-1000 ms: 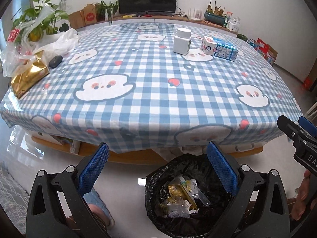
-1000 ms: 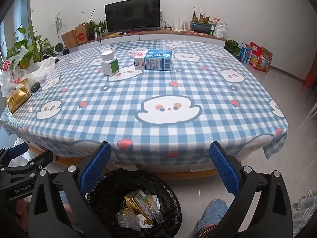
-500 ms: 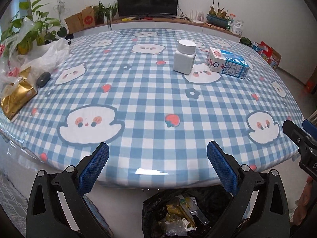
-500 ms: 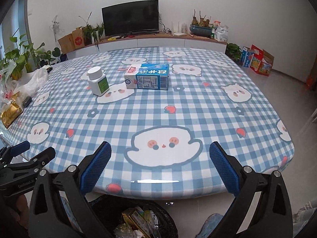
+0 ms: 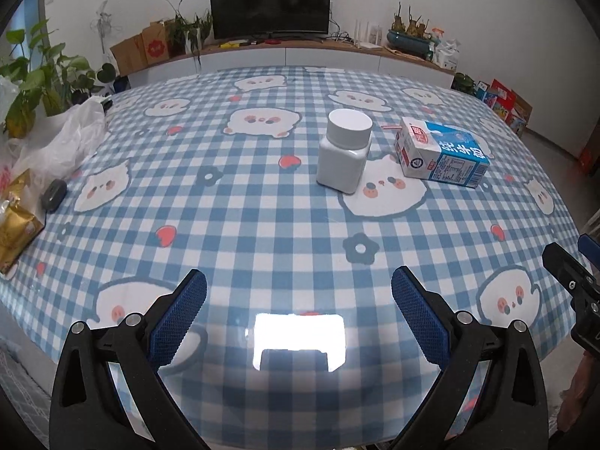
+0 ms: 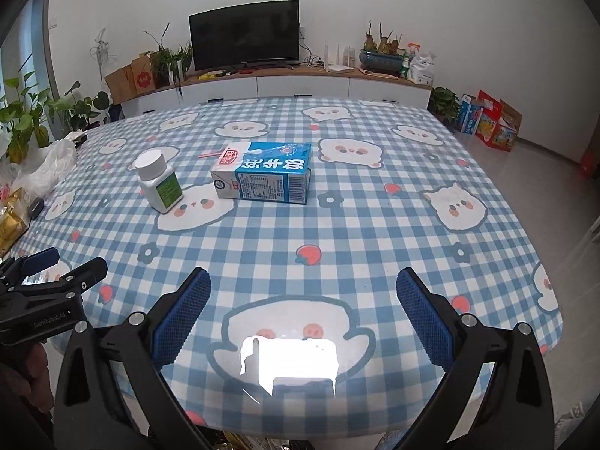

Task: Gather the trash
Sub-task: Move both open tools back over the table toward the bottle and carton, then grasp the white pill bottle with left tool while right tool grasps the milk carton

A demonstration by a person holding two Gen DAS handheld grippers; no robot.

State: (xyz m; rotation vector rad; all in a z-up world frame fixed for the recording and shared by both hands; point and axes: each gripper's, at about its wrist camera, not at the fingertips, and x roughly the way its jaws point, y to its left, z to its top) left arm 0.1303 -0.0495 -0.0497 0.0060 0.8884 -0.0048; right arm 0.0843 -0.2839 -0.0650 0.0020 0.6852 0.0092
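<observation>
A white pill bottle [image 5: 345, 150] [image 6: 158, 181] stands upright on the checked tablecloth [image 5: 262, 225] [image 6: 356, 232]. Just to its right lies a blue-and-white milk carton [image 5: 442, 153] [image 6: 264, 178] on its side. My left gripper [image 5: 299, 305] hovers open over the near edge of the table, well short of the bottle. My right gripper [image 6: 303, 305] is open too, over the near edge, with the carton far ahead. Each gripper shows at the side of the other's view. Nothing is held.
At the table's left edge lie a gold foil packet [image 5: 15, 225] [image 6: 9, 225], a small dark object [image 5: 54, 192] and white plastic bags [image 5: 60, 142] [image 6: 48, 167]. Potted plants [image 5: 33, 78] stand beyond. A TV [image 6: 244, 35] and cabinet line the far wall.
Both grippers rose and moved forward from over the black trash bin to above the table's near edge. The bin has dropped out of view. Both stayed open.
</observation>
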